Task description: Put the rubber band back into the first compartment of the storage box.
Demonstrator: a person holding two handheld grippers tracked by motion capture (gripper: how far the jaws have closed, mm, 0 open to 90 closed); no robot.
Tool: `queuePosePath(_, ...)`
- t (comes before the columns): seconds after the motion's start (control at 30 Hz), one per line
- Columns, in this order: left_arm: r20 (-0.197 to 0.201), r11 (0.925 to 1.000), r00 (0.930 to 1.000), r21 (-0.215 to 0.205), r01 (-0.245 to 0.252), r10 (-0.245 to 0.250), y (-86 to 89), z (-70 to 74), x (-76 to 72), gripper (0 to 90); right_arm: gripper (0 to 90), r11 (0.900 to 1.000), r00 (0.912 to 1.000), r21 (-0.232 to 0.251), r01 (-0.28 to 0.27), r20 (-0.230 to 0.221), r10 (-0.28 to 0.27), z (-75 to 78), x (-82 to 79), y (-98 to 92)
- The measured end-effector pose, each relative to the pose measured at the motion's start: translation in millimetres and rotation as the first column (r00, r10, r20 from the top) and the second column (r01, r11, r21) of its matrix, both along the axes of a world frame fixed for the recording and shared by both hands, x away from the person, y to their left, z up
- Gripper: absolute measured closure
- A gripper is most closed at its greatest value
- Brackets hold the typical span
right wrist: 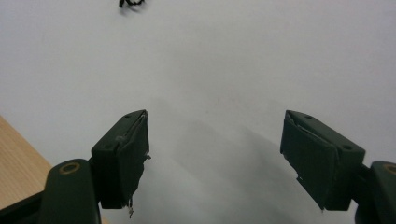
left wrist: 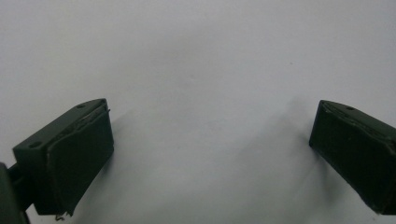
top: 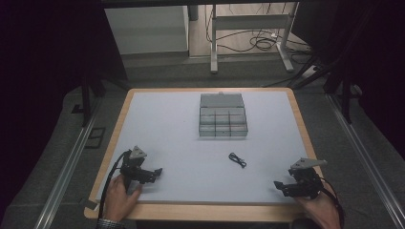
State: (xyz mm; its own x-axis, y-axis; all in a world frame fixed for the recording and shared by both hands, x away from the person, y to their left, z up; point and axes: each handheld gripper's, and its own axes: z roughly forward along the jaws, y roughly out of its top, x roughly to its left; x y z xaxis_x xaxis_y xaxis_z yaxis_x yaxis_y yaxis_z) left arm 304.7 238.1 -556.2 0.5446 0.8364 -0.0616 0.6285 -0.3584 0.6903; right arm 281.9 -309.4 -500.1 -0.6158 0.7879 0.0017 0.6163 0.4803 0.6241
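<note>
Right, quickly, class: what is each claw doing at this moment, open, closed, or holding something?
Left claw: open, nothing between its jaws, resting low over the white table.
Right claw: open, holding nothing; the small black item lies apart from it.

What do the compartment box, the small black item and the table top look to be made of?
Box: likely clear plastic, glossy, dividers showing through its walls. Black item: thin and looped, perhaps wire or a plastic tie; too small to tell. Table top: matte pale grey sheet with a wood-look edge.
</note>
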Motion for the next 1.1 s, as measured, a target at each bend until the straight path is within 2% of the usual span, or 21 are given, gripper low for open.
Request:
queuePosePath(0.4, 0.000, 1.0000, 1.0000, 0.000, 0.001, -0.001, 0.1, 0.1, 0.0, 0.0, 25.2, 1.000, 0.9998, 0.013, -0.018, 0.001, 0.018, 5.9, 4.5, 10.7)
queuePosePath(0.53, 0.000, 1.0000, 1.0000, 0.001, 0.001, -0.001, 0.1, 0.1, 0.0, 0.0, 25.2, 1.000, 1.0000, 0.007, 0.000, 0.006, 0.000, 9.1, 7.7, 16.4)
queuePosePath(0.67, 0.000, 1.0000, 1.0000, 0.001, 0.001, -0.001, 0.1, 0.1, 0.0, 0.0, 25.1, 0.999, 0.9999, 0.036, 0.015, 0.007, -0.016, 14.4, 10.8, 19.3)
queuePosePath(0.77, 0.000, 1.0000, 1.0000, 0.001, 0.002, -0.002, 0.2, 0.1, 0.0, 0.0, 27.2, 1.000, 1.0000, 0.030, -0.003, -0.008, 0.003, 15.2, 14.5, 23.6)
queuePosePath(0.87, -0.001, 1.0000, 1.0000, 0.000, 0.001, -0.001, 0.1, 0.1, 0.0, 0.0, 28.2, 1.000, 0.9996, 0.008, -0.013, -0.024, 0.013, 14.1, 17.2, 26.6)
queuePosePath(0.9, 0.000, 1.0000, 1.0000, 0.001, 0.001, -0.001, 0.1, 0.1, 0.0, 0.0, 29.1, 1.000, 0.9990, -0.012, -0.016, -0.043, 0.015, 13.0, 20.7, 29.3)
queuePosePath(1.03, 0.000, 1.0000, 1.0000, 0.001, 0.001, -0.001, 0.1, 0.1, 0.0, 0.0, 30.1, 0.999, 0.9973, -0.010, -0.034, -0.065, 0.033, 11.8, 26.0, 33.0)
queuePosePath(1.1, 0.000, 1.0000, 1.0000, 0.002, 0.002, -0.002, 0.2, 0.1, 0.0, 0.0, 31.1, 0.998, 0.9958, -0.026, -0.058, -0.072, 0.056, 11.0, 29.4, 38.0)
